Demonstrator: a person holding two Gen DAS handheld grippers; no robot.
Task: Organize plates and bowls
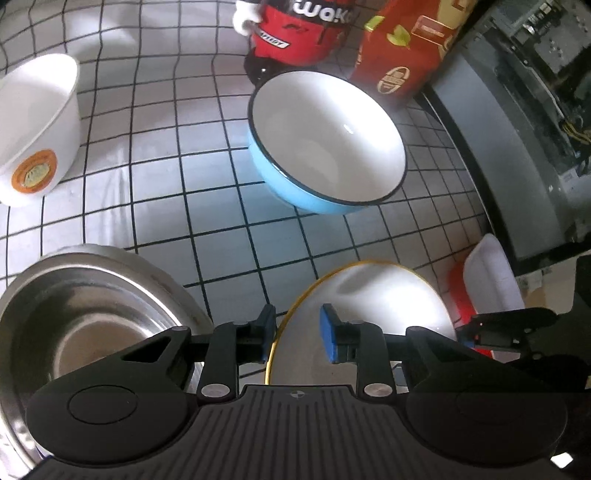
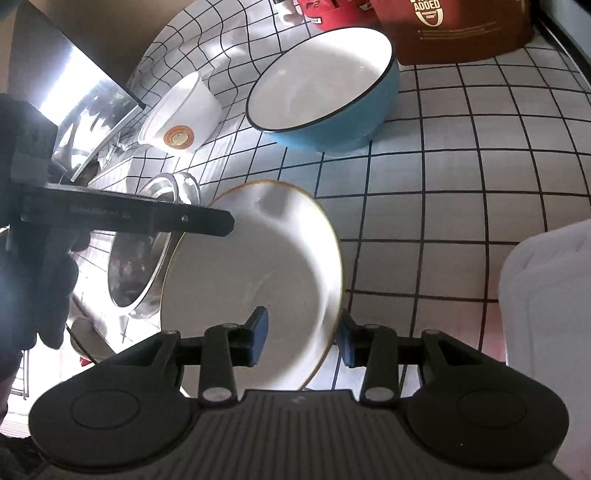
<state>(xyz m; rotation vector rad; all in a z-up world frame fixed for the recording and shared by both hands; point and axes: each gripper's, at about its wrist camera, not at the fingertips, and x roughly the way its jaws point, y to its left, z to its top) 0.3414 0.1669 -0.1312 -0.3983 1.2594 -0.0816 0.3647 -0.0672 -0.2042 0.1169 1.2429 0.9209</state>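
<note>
Right now both open claws, left and right, straddle the plate rim, so squeezing crooked could tip it into the steel bowl.

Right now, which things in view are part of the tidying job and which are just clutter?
Job: white plate, blue bowl, white bowl, steel bowl.
Clutter: red bag, red bottle, white tub.

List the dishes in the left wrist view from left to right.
White cup with orange sticker → steel bowl → blue bowl. The gold-rimmed plate overlaps the blue bowl's span, nearer the camera, so it is left out of the order.
</note>
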